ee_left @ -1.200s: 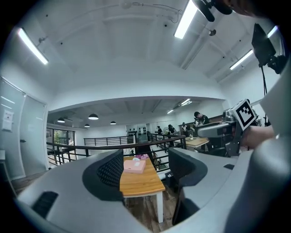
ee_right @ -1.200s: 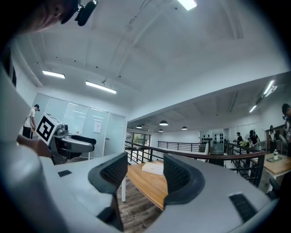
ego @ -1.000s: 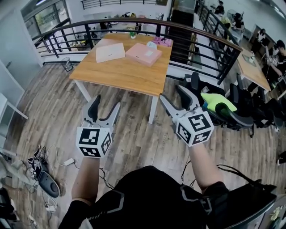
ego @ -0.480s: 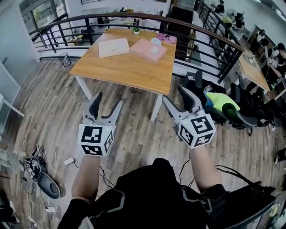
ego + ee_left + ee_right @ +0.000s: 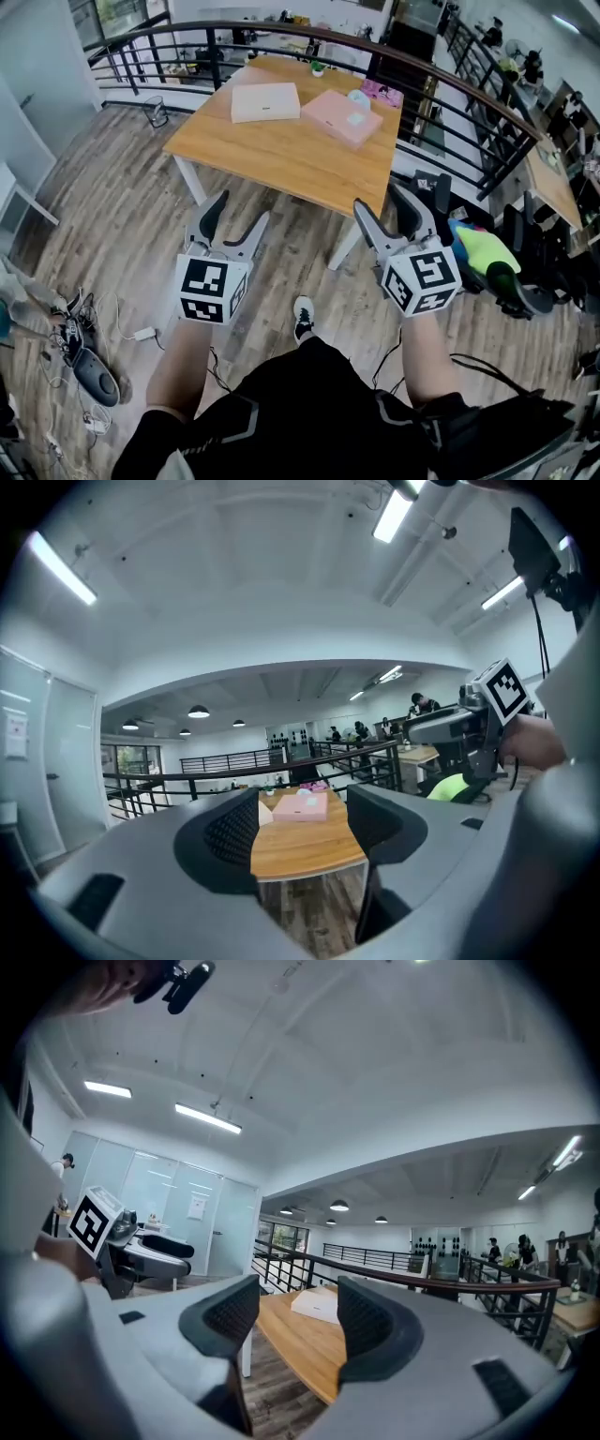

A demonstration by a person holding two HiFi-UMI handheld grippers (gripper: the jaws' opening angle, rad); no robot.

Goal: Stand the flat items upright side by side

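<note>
Wooden worktop [image 5: 281,155] is well ahead, pink box [image 5: 342,117] and cream box [image 5: 265,102] lying flat on it. Left gripper [image 5: 239,211] and right gripper [image 5: 382,202] have their fingers [image 5: 214,208] apart and empty, guess they're prepped to grab.

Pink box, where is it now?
In the head view, the pink box lies flat on the wooden table, far right side, just right of the cream box.

Left box [image 5: 265,102] beside right box [image 5: 341,117] on table [image 5: 281,161]; small items [image 5: 375,92], perhaps, behind.
</note>
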